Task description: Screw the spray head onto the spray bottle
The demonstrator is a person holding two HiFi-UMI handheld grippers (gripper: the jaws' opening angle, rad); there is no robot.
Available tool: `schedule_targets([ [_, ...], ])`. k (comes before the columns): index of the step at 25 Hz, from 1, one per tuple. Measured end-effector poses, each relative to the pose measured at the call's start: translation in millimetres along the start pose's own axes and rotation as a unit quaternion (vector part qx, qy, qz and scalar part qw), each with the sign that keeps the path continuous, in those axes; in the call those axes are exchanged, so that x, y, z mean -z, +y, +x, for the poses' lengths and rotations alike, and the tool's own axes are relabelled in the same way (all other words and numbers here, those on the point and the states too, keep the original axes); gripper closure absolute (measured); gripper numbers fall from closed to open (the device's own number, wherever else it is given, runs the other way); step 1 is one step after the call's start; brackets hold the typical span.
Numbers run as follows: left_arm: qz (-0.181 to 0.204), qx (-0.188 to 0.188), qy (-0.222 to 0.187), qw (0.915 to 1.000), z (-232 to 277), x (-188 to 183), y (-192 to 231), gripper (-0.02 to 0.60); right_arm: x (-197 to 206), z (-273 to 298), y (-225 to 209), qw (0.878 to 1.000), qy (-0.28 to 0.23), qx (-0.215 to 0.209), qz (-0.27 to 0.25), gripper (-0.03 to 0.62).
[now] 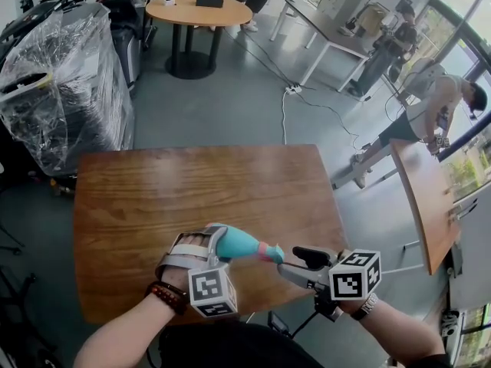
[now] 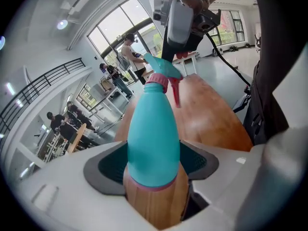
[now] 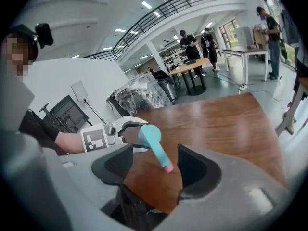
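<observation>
A teal spray bottle [image 1: 239, 245] lies almost level above the near edge of the wooden table [image 1: 192, 190], neck towards the right. My left gripper [image 1: 215, 242] is shut on its body [image 2: 153, 138]. A pink collar [image 2: 156, 81] joins the neck to the teal spray head [image 2: 162, 66], and a pink trigger [image 2: 174, 93] hangs below it. My right gripper [image 1: 296, 261] is just off the head end, open. In the right gripper view the bottle's pink tip [image 3: 168, 167] sits between the pads [image 3: 196, 166] without touching either.
Left of the table stands a bulky thing wrapped in clear plastic [image 1: 54, 90]. A round table [image 1: 198, 10] is at the back, a second wooden tabletop [image 1: 426, 198] at the right. People stand at the far right [image 1: 430, 113]. A cable [image 1: 285, 121] lies on the floor.
</observation>
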State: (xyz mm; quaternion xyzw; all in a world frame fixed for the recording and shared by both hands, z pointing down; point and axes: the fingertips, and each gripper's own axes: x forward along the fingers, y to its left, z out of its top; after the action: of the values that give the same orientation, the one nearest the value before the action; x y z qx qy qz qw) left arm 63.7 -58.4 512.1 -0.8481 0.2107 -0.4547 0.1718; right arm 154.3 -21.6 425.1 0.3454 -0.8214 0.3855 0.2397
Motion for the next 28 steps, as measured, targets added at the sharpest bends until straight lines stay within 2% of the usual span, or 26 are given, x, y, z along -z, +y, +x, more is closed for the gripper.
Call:
schedule_targets([
  [3,-0.012,0.012,-0.002,0.9999,2.2,0.5,-5.1,0.219,-3.9,2.8,5.7,0.997,0.001,0.011,-0.071,0.324],
  [4,-0.017,0.018,-0.006,0.9997,2.2,-0.6,-8.0,0.219,-5.1,2.9,9.4,0.993,0.003,0.020,-0.116,0.324],
  [5,-0.023,0.024,-0.010,0.9994,2.0,-2.0,-10.4,0.219,-6.0,2.5,13.5,0.984,0.006,0.032,-0.177,0.324],
  [6,-0.027,0.028,-0.014,0.9991,1.6,-3.2,-11.7,0.219,-6.2,2.4,17.8,0.968,0.012,0.045,-0.248,0.325],
  [7,-0.030,0.030,-0.017,0.9989,1.1,-3.9,-11.8,0.219,-5.6,3.5,22.4,0.946,0.020,0.057,-0.320,0.326],
  [8,-0.032,0.030,-0.020,0.9989,0.6,-4.4,-11.2,0.219,-4.3,5.8,26.8,0.923,0.028,0.063,-0.378,0.326],
  [9,-0.033,0.028,-0.022,0.9988,0.1,-5.0,-10.6,0.219,-2.9,9.0,30.7,0.907,0.035,0.062,-0.415,0.326],
  [10,-0.033,0.028,-0.025,0.9987,-0.6,-6.1,-10.9,0.219,-2.3,12.4,33.6,0.900,0.040,0.058,-0.430,0.326],
  [13,-0.030,0.035,-0.044,0.9980,-4.6,-13.7,-14.6,0.219,-3.7,19.9,35.2,0.892,0.048,0.046,-0.448,0.327],
  [15,-0.033,0.045,-0.060,0.9966,-8.3,-19.2,-17.7,0.219,-0.9,22.3,35.6,0.875,0.058,0.040,-0.479,0.334],
  [17,-0.040,0.055,-0.074,0.9949,-11.5,-23.2,-20.5,0.219,3.4,22.9,37.6,0.862,0.067,0.032,-0.501,0.392],
  [20,-0.045,0.065,-0.087,0.9931,-13.6,-26.6,-24.0,0.219,2.9,23.1,41.4,0.858,0.072,0.030,-0.508,0.412],
  [22,-0.046,0.068,-0.085,0.9930,-12.6,-25.6,-25.1,0.219,3.8,23.5,40.9,0.856,0.072,0.030,-0.512,0.474],
  [24,-0.042,0.066,-0.077,0.9940,-11.0,-23.3,-25.8,0.219,5.2,22.6,41.8,0.848,0.079,0.036,-0.522,0.476],
  [26,-0.030,0.062,-0.065,0.9955,-9.5,-21.4,-27.2,0.220,6.6,21.0,43.0,0.831,0.095,0.049,-0.545,0.476],
  [28,-0.016,0.061,-0.053,0.9966,-8.0,-20.7,-29.8,0.220,11.1,20.7,41.3,0.800,0.115,0.066,-0.585,0.476],
])
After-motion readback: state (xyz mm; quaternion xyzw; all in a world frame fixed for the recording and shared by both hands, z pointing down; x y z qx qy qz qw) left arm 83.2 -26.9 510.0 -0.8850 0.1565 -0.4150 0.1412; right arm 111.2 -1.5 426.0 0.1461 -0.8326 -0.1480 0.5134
